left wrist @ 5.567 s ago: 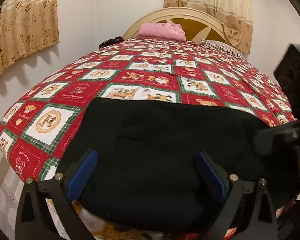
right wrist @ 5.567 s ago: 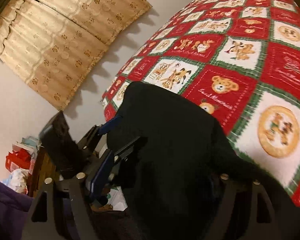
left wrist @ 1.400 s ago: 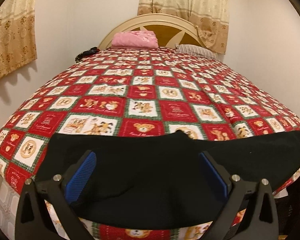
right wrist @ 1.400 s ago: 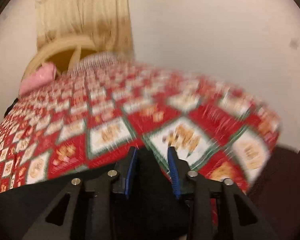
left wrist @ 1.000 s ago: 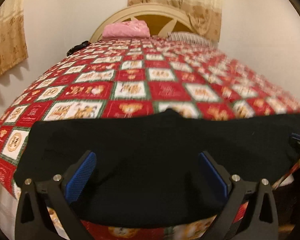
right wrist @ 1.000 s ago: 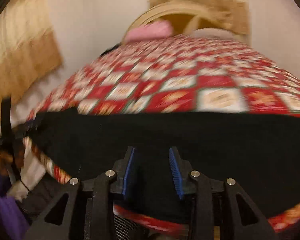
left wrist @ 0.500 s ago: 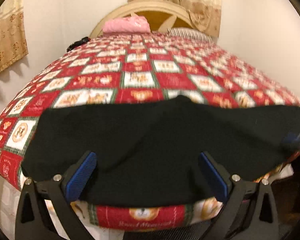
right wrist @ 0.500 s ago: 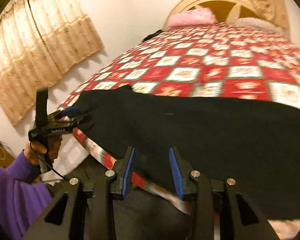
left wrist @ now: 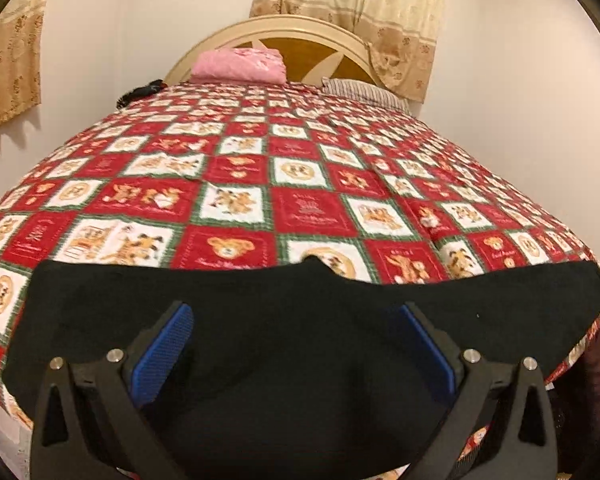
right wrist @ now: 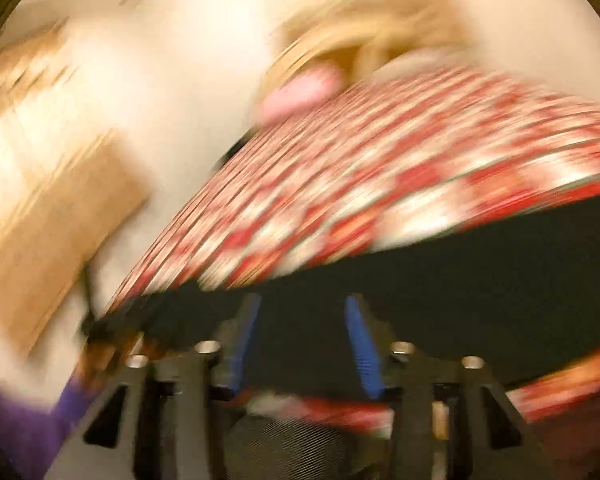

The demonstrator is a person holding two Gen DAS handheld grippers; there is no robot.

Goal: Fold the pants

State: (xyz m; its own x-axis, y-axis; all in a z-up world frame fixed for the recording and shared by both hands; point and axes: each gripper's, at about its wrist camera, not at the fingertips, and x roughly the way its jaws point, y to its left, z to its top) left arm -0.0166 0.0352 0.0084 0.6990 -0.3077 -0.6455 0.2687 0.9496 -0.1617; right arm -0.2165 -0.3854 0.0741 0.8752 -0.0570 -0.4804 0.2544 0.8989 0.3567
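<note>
- Pants [left wrist: 300, 320]: black, spread as a wide band across the near edge of the quilt [left wrist: 300, 200], lying flat on the bed. A small peak at the middle of the far edge suggests the crotch or a seam; which end is the waist cannot be told.
- Placement: laid lengthwise along the bed's foot, probably so that both ends are within reach and the cloth can be folded end over end on a flat surface.
- Left gripper [left wrist: 300, 344]: fingers wide apart, blue pads [left wrist: 164, 352] to either side of the pants' middle, hovering just over the cloth and clamped on nothing. The wide gap suits a coming grasp of a thick layer or an edge.
- Right gripper [right wrist: 300, 340]: fingers apart with a moderate gap, over the near edge of the pants [right wrist: 460, 280]. No cloth shows pinched between its pads; heavy motion blur leaves contact with the fabric uncertain.
- Hidden or cut off: the near hem of the pants is covered by the left gripper's frame; the right end runs toward the picture's rim, where a faint blue blur may be the other gripper but is too smeared to name.
- Hard to make out: in the right wrist view the wall, curtain and quilt squares are streaked. A purple sleeve [right wrist: 28, 420] at lower left is likely the person's arm; the dark shape above it cannot be identified.
- Background: pink pillow [left wrist: 240, 66] against the headboard [left wrist: 300, 36], well apart from the pants.
</note>
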